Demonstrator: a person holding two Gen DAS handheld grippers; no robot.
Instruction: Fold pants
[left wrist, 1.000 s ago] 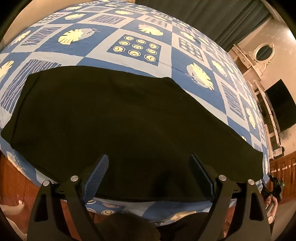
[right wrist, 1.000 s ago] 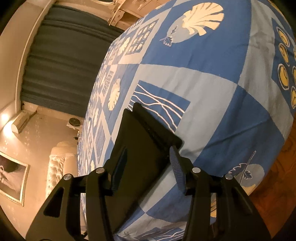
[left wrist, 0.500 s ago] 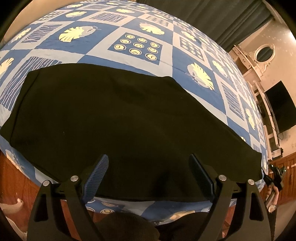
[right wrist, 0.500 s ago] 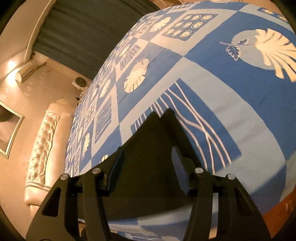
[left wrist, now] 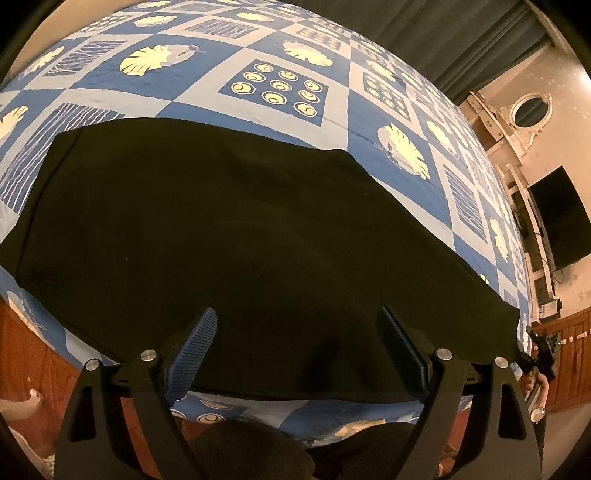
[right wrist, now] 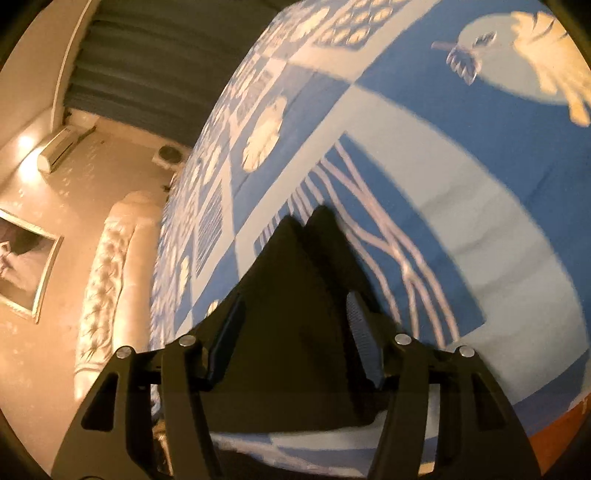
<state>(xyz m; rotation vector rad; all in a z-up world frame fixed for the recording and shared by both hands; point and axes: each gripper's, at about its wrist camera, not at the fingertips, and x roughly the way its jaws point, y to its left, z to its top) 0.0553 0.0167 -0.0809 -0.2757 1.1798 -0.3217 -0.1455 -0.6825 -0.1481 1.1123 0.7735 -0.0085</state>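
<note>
At the bottom of the left wrist view, the left gripper (left wrist: 297, 349) is seen with its jaws spread wide. Nothing is held between them. Just past its fingers, the black pants (left wrist: 236, 236) are laid flat on the bed (left wrist: 280, 48), across the middle of the frame from left to right. A blue and white bedspread with yellow leaf shapes is seen above the pants. A dark curtain (left wrist: 424, 29) is hung at the top right, and a black screen (left wrist: 557, 218) is seen at the right edge.

At the bottom of the right wrist view, the right gripper (right wrist: 293, 332) is seen with its jaws partly apart. They have just been opening. A dark end of the pants (right wrist: 295, 295) is seen between the fingers, with two points reaching up to the middle of the frame. It cannot be told if the pads are touching the cloth. A padded white headboard (right wrist: 110, 280) is seen at the left.
</note>
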